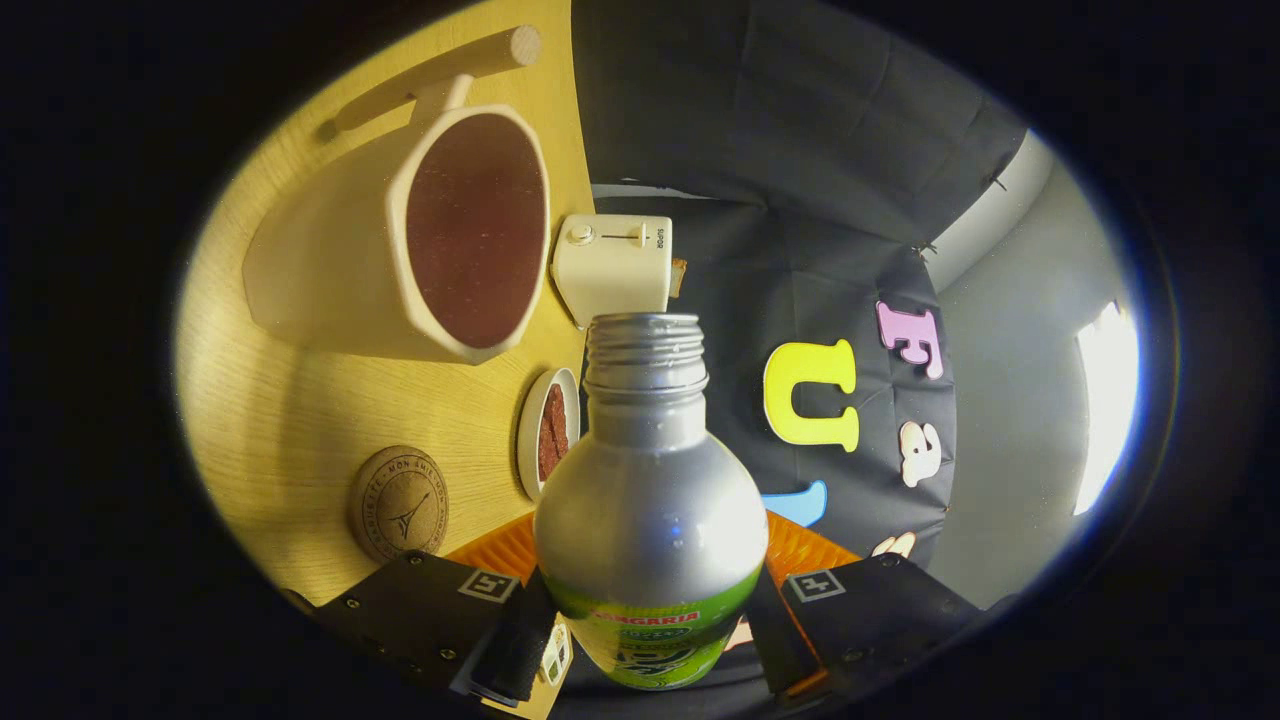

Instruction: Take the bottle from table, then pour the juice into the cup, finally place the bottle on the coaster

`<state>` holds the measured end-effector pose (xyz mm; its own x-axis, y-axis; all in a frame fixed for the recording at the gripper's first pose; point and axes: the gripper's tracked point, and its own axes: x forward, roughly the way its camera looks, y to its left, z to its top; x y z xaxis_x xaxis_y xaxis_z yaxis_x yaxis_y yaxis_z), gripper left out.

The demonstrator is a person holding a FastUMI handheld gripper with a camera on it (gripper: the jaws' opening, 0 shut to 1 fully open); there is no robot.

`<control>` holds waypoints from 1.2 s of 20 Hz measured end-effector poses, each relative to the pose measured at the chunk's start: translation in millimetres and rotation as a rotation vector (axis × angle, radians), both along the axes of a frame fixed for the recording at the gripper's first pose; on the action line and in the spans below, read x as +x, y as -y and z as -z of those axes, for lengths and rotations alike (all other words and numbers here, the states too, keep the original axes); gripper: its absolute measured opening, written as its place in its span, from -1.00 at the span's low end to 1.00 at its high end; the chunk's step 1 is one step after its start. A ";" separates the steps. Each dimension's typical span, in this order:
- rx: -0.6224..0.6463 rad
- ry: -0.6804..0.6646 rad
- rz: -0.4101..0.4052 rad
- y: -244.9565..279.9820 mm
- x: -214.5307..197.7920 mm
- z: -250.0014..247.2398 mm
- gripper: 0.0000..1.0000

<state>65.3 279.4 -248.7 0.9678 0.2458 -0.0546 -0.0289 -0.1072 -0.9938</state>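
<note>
Tongs (650, 620) clenched on the bottle (650, 500): both black fingers press its lower body, one on each side. Bottle is silver metal with a green label band; its base is cut off from view below the fingers. Cap is off, the threaded neck bare. Mouth seen edge-on, so what is inside cannot be told.

Whole scene is rolled sideways, the tabletop (300, 420) standing like a wall beside the bottle.

Cup (420, 235), cream with a straight wooden handle, sits on the tabletop beyond the bottle's neck and off to one side. Its inside looks dark reddish-brown; whether that is liquid or glaze is hard to make out.

Coaster (398, 503), round cork with a stamped mark, lies near the bottle's shoulder, bare.

Small white dish (548, 432) just beside the neck, partly hidden by the bottle, holding something reddish.

Toaster (612, 265) just beyond the bottle's mouth, at the tabletop edge.
</note>
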 end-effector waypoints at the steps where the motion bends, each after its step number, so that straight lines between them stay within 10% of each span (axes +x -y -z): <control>1: -0.008 0.005 -0.002 -0.3 0.0 -1.3 0.65; 24: -0.104 0.094 -0.040 -0.8 0.1 -31.0 0.65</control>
